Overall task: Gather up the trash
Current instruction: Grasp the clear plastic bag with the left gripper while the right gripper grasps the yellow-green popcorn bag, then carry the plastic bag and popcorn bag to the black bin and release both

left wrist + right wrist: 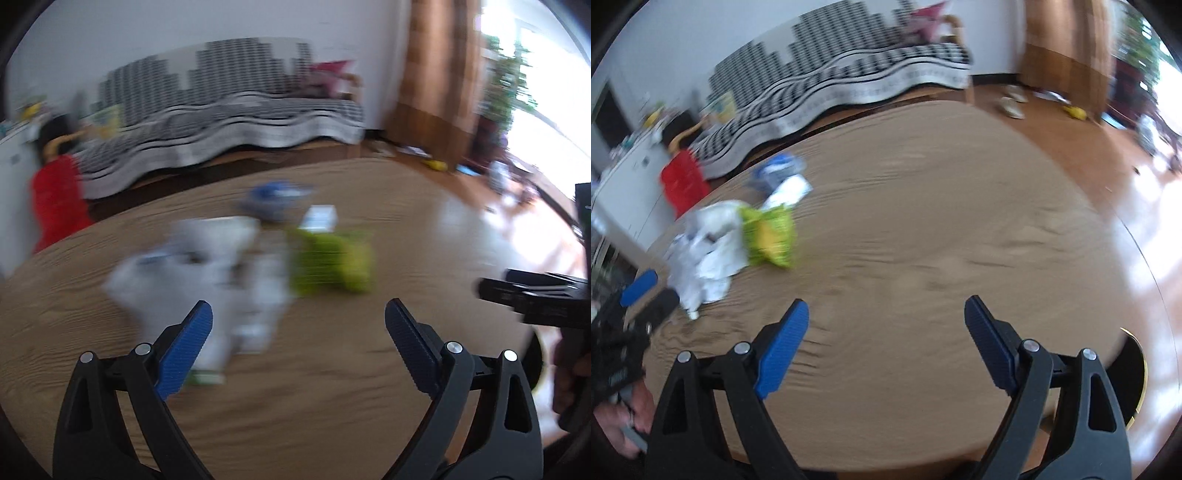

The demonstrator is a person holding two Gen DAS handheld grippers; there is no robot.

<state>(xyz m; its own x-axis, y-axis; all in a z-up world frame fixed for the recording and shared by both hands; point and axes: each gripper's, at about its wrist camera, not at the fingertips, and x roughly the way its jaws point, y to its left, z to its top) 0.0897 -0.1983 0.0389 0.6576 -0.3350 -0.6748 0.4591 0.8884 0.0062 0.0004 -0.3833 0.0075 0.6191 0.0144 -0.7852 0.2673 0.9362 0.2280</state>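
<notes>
A heap of trash is lying on the round wooden table [923, 229], toward its far left side as the right wrist camera sees it. No bin or bag is showing in either view. The heap is blurred by motion: crumpled white paper [709, 251] [195, 269] is sitting at the near end, a yellow-green snack bag [772, 236] [332, 258] is touching it just beside, a small white packet [790, 190] [319, 218] is lying behind the bag, and a blue-and-white wrapper [779, 170] [275, 199] is sitting farthest back.

The left gripper [299, 332] is hovering just in front of the white paper with its blue pads spread wide — nothing between them. The right gripper [886, 328] is hanging over bare tabletop, well apart from the heap, likewise spread and holding nothing.
</notes>
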